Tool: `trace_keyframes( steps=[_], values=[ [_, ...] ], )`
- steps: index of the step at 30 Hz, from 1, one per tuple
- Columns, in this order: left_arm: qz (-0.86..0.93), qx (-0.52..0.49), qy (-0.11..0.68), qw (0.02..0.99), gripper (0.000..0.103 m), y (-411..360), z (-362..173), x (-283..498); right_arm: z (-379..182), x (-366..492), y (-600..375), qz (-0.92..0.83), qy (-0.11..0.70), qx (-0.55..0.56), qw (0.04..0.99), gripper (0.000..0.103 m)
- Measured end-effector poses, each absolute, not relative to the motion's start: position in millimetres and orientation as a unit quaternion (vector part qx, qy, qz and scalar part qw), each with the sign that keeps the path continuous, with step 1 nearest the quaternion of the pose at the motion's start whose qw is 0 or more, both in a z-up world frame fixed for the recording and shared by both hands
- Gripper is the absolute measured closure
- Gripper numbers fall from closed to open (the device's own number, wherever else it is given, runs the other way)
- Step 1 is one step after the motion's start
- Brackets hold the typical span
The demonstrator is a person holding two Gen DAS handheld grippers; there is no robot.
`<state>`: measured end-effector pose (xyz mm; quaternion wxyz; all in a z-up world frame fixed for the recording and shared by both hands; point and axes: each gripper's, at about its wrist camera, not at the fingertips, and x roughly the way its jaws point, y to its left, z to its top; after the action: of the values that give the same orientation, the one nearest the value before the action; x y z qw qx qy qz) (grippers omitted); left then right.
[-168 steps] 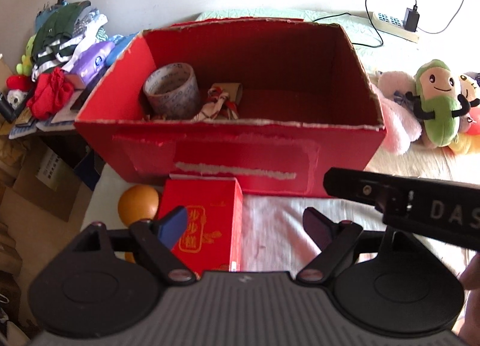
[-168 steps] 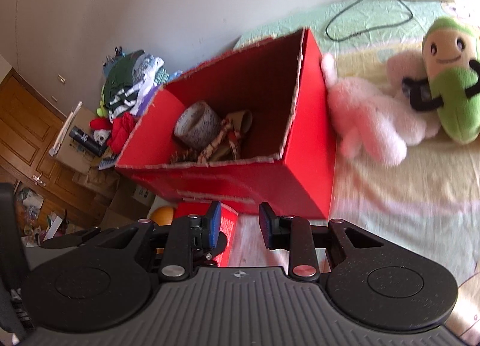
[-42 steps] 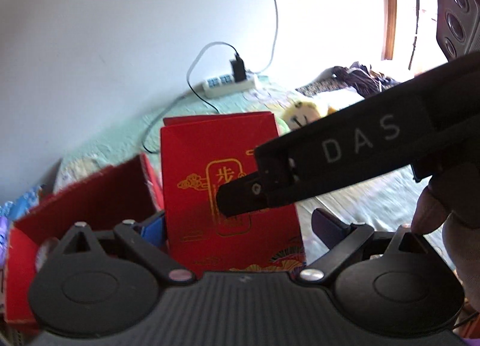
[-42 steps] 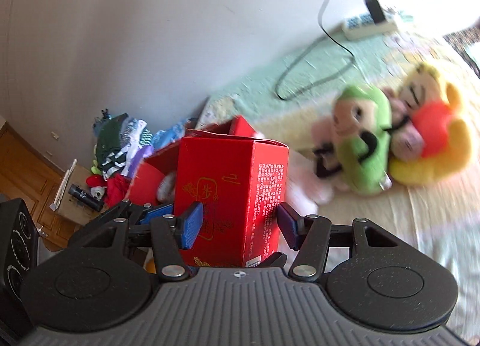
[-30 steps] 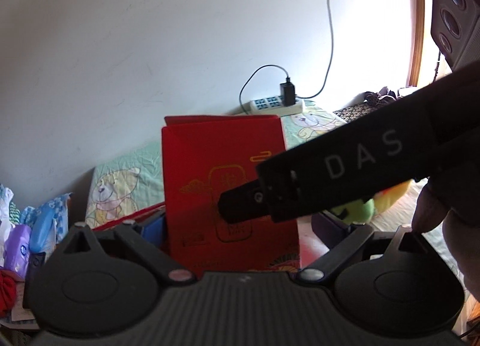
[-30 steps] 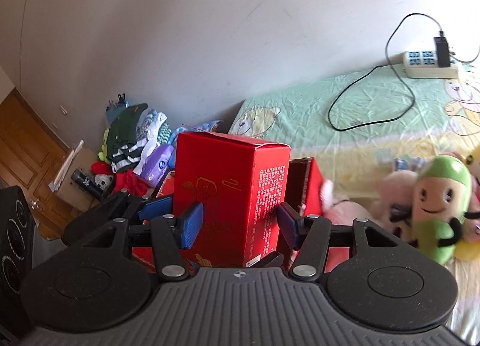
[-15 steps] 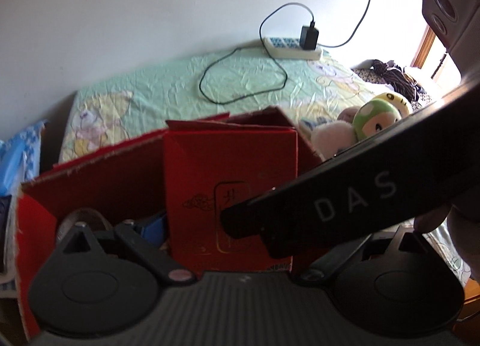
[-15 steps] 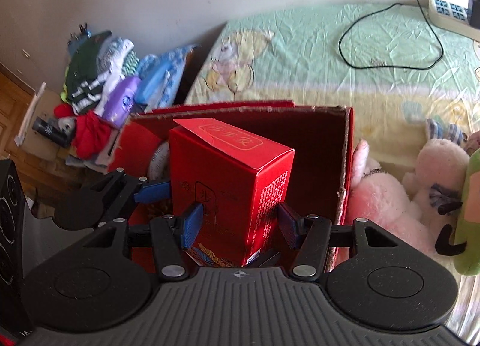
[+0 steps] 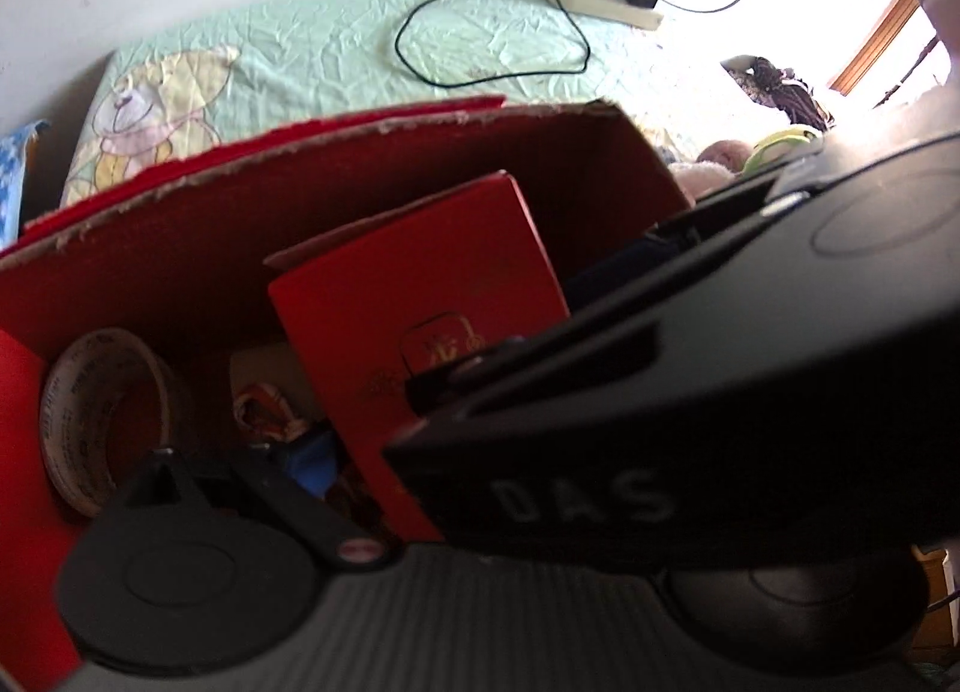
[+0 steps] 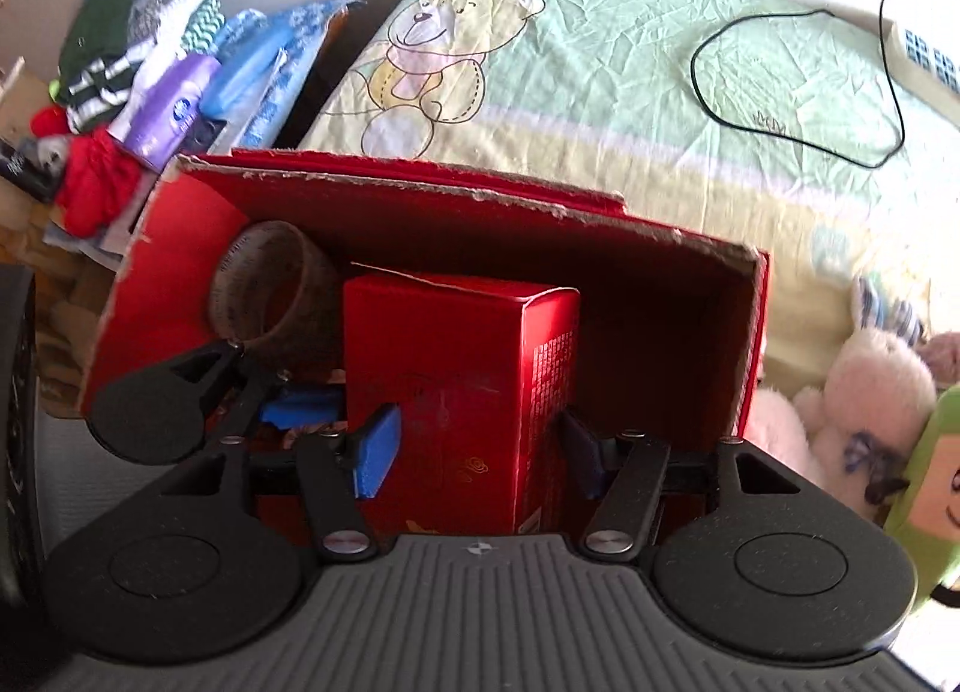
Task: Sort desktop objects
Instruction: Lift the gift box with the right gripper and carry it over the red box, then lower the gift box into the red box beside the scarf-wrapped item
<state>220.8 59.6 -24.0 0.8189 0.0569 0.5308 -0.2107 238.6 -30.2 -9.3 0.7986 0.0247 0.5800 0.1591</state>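
- One heap of folded clothes and packets point(image 10: 150, 62) lies at the far left, beside the bed.
- One big red cardboard box point(image 10: 156, 272) sits open-topped on the bed, its torn rim pale.
- One roll of tape point(image 10: 270, 290) stands on edge in the left end of that box; the left wrist view also shows it point(image 9: 102, 416), with a small patterned bundle point(image 9: 264, 410) just beside it.
- One left gripper point(image 10: 300, 407) reaches into the box from the left; only one blue pad of it shows, touching or nearly touching the carton's side, so I cannot tell how far its fingers are spread or whether it grips.
- One small red carton point(image 10: 456, 392) stands upright inside the big box, roughly in the middle, its top flap slightly lifted.
- One right gripper point(image 10: 480, 455) is closed on the carton, one blue pad against each side.
- One green bed sheet point(image 10: 600, 62) with one printed bear spreads behind the box.
- One black cable point(image 10: 798, 86) loops on the sheet toward one power strip point(image 10: 924, 56).
- Several soft toys sit at the right, among them one white plush point(image 10: 864, 392) and one green plush point(image 10: 936, 482).
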Motion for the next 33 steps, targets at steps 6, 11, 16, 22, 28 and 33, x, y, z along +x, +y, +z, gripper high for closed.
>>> trace_keyframes(
  steps=[6,11,16,22,28,33],
  values=[
    [-0.200,0.043,0.549,0.811,0.009,72,-26,224,-23,247,-23,0.158,0.605,0.026,0.780,0.044],
    [-0.188,0.036,0.555,0.810,0.012,81,-26,226,-32,247,-21,0.150,0.616,0.038,0.772,0.044],
    [-0.174,0.071,0.543,0.819,0.009,72,-22,221,-44,251,-26,0.144,0.632,0.061,0.759,0.036],
    [-0.146,0.090,0.525,0.834,0.007,76,-17,215,-44,248,-29,0.136,0.628,0.080,0.762,0.036],
    [-0.145,0.054,0.516,0.842,0.009,100,-11,208,-40,244,-27,0.121,0.621,0.048,0.773,0.046],
    [-0.143,0.022,0.520,0.842,0.011,118,-12,200,-38,242,-28,0.118,0.620,0.056,0.774,0.049]
  ],
)
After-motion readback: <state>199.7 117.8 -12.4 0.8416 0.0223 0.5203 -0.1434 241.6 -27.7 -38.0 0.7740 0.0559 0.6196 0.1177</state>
